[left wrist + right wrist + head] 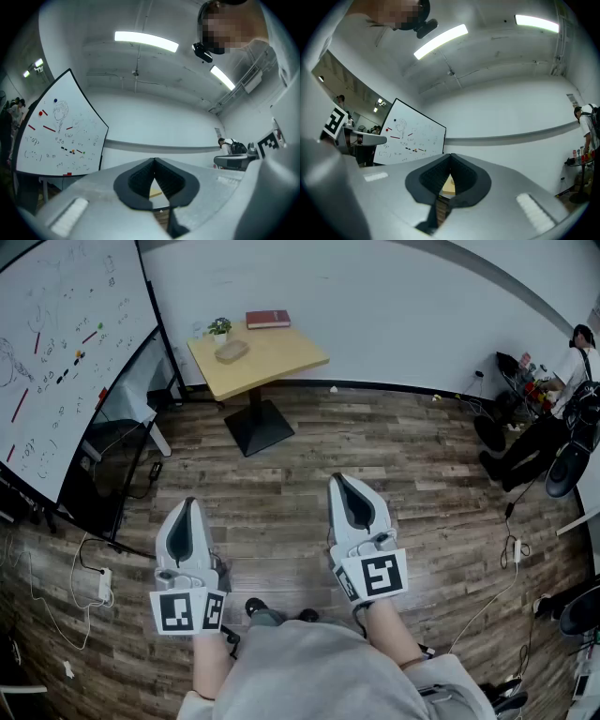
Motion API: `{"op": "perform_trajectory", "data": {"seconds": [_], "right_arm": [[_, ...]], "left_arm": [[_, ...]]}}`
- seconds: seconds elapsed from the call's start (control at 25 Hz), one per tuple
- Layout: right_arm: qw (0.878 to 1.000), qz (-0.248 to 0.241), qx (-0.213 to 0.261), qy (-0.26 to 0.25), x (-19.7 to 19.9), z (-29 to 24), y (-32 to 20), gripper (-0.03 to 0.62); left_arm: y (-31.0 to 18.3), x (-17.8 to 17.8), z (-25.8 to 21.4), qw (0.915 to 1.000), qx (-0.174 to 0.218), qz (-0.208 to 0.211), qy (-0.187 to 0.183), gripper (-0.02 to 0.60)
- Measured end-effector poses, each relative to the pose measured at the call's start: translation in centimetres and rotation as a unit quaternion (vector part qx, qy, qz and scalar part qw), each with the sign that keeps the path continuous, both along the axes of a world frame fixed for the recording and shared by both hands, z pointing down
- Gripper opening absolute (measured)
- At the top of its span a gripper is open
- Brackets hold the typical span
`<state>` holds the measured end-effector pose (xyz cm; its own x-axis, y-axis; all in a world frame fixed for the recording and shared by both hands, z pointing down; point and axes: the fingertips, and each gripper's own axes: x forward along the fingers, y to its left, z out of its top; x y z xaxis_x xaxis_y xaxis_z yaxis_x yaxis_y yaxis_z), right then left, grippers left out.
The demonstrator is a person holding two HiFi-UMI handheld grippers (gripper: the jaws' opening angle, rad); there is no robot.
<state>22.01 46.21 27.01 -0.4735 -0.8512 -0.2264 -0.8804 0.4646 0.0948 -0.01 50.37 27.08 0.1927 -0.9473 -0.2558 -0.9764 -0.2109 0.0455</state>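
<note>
Over wooden floor (pixel 281 521), left gripper (pixel 189 505) and right gripper (pixel 337 482) pinched together, holding nothing

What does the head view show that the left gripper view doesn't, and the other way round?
Only the head view shows the wood floor and the red book and plant on the small table. Only the left gripper view shows the ceiling light strips and the left gripper end-on, jaws shut with nothing between. Both show the whiteboard and a person by the far wall.
</note>
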Motion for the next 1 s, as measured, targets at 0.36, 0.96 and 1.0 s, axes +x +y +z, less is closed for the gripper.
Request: {"op": "perform_trajectory", "data": {"seconds": [0.36,0.96,1.0], "right_arm": [[1.0,-0.001,-0.001,0.001,1.1,0.0,0.3,0.001],[0.999,-0.051,0.003,-0.004,1.1,0.9,1.9,0.002],[0.999,-0.05,0.002,-0.008,1.1,1.0,1.6,0.002]], "left_arm": [[0.2,1.2,-0.1,1.0,0.0,0.001,0.0,0.005],[2.0,4.0,-1.3,0.9986,0.042,0.018,-0.027,0.005],[1.8,4.1,-1.4,0.9984,0.045,0.016,-0.03,0.005]]}}
